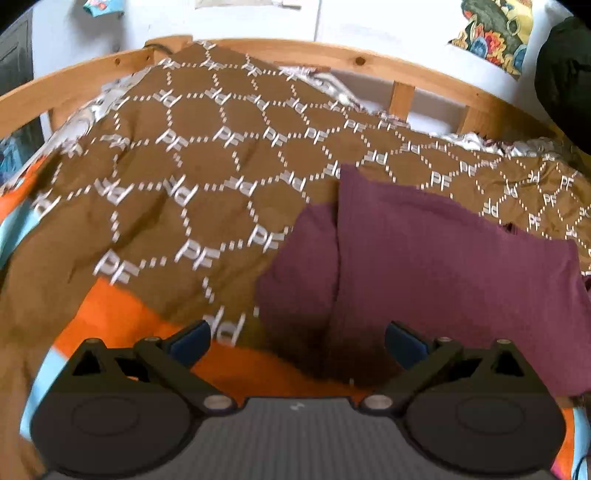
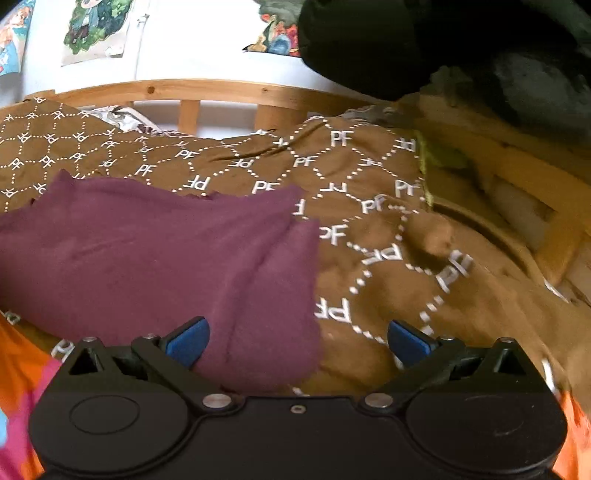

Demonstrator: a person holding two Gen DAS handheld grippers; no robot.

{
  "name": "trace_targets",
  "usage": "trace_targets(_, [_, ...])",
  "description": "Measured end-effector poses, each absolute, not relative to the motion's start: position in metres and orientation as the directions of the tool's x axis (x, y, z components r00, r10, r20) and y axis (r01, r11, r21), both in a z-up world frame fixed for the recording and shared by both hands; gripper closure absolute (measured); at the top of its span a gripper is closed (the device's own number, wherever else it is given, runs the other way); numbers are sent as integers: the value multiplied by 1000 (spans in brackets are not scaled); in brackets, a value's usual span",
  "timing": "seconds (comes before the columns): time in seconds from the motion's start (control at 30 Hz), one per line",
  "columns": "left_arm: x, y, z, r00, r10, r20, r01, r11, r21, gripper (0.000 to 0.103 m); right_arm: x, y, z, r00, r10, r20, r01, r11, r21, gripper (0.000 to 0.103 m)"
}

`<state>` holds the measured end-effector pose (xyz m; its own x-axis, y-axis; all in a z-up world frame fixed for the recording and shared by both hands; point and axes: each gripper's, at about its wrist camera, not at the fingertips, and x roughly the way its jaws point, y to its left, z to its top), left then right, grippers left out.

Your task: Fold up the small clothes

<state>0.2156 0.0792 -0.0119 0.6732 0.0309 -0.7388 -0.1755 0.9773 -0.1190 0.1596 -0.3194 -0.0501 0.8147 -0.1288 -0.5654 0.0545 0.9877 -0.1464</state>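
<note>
A maroon garment (image 1: 443, 251) lies folded on a brown blanket printed with white "PF" marks (image 1: 166, 177). In the left wrist view it fills the right half, with a folded flap on its left side. My left gripper (image 1: 297, 345) is open and empty, just in front of the garment's near left edge. In the right wrist view the maroon garment (image 2: 155, 251) fills the left half. My right gripper (image 2: 297, 341) is open and empty over the garment's near right corner, its left finger (image 2: 186, 341) just above the cloth.
The brown blanket (image 2: 388, 277) covers a bed with a wooden rail (image 1: 314, 55) at the far side. An orange and blue sheet (image 1: 110, 317) shows at the near edge. A dark bundle (image 2: 443, 44) sits at the far right. Pictures hang on the white wall (image 2: 92, 29).
</note>
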Motion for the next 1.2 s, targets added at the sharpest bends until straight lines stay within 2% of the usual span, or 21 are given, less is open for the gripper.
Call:
trace_targets(0.2, [186,67,-23,640,24,-768,-222,962,-156,0,152,-321,-53,809,-128,-574,57,989,-139,1])
trace_targets(0.4, [169,62,-41,580,-32,-814,-341,898,-278,1,151,-325,-60,798,-108,-593,57,993,-104,1])
trace_targets(0.53, [172,57,-42,561,-12,-828,-318,920,-229,0,150,-327,-62,799,-102,-593,80,995,-63,1])
trace_targets(0.7, [172,59,-44,560,-27,-828,-317,917,-244,0,127,-329,-47,882,-24,-470,83,991,106,1])
trace_targets(0.83, [183,57,-45,554,-21,-832,-292,931,-218,0,121,-311,-39,915,-11,-403,43,997,69,1])
trace_targets(1.0, [203,61,-43,553,-39,-832,-289,928,-236,0,136,-279,-38,907,23,-421,-30,1000,-9,1])
trace_targets(1.2, [215,64,-44,519,-27,-854,-298,931,-210,0,183,-242,-42,885,61,-461,-43,998,49,1])
